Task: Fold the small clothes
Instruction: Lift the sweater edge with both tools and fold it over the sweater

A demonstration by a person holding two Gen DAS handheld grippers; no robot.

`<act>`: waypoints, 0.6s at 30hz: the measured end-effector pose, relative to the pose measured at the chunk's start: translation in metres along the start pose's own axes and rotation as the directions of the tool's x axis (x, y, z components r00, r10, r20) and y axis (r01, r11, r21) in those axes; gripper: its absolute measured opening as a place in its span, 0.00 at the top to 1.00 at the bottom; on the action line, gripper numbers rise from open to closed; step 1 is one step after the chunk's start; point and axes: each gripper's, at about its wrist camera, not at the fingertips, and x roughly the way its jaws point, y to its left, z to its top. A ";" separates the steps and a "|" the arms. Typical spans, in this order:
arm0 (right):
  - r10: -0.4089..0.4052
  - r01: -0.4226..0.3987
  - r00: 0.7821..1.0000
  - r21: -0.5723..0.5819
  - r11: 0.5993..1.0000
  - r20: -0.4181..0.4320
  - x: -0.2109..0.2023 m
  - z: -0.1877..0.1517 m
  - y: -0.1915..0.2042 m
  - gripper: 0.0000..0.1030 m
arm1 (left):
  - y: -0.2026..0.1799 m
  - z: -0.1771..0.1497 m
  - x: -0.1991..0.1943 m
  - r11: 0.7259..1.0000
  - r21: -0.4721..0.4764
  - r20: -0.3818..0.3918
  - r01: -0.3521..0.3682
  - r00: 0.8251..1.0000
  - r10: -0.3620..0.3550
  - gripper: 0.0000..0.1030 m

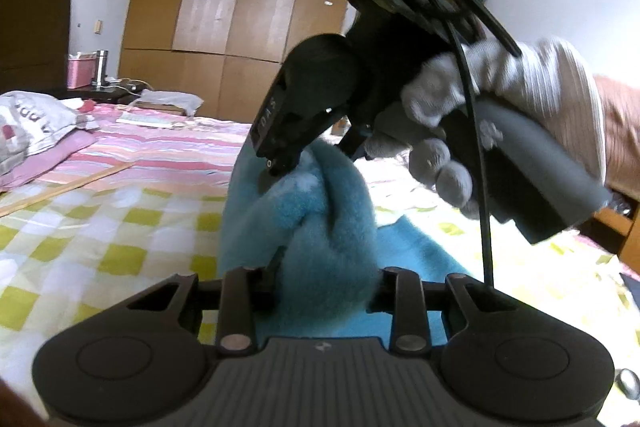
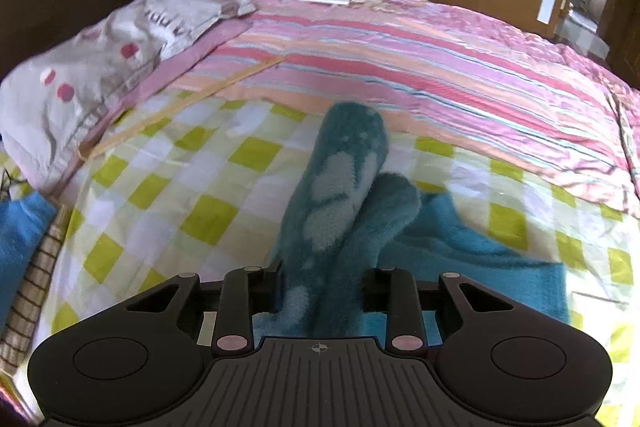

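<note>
You held the fleece garment (image 1: pixel 316 227) pinched in both the left gripper (image 1: pixel 324 283) and right gripper (image 2: pixel 320 287) above the bed (image 2: pixel 168 195); it looked soft, light and limp, best gripped at its edges.

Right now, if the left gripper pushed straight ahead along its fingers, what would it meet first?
The left gripper already clamps the fuzzy teal sock; just beyond it, probably the right gripper, though depth is unclear.

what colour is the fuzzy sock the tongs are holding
Teal blue with paler blue patches; the fuzzy sock shows best in the right wrist view.
</note>
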 end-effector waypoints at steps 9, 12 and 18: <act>0.011 -0.015 0.999 0.096 0.995 0.040 -0.036 -0.011 -0.071 0.73 | -0.062 0.013 0.019 0.995 0.045 -0.009 0.094 0.996 -0.094 0.63; 0.013 -0.018 0.999 0.114 0.993 0.043 -0.041 -0.017 -0.094 0.73 | -0.081 0.011 0.030 0.992 0.051 -0.026 0.112 0.994 -0.111 0.63; 0.042 -0.050 0.998 0.174 0.983 0.049 -0.039 -0.036 -0.140 0.73 | -0.111 0.001 0.051 0.991 0.054 -0.075 0.121 0.990 -0.117 0.63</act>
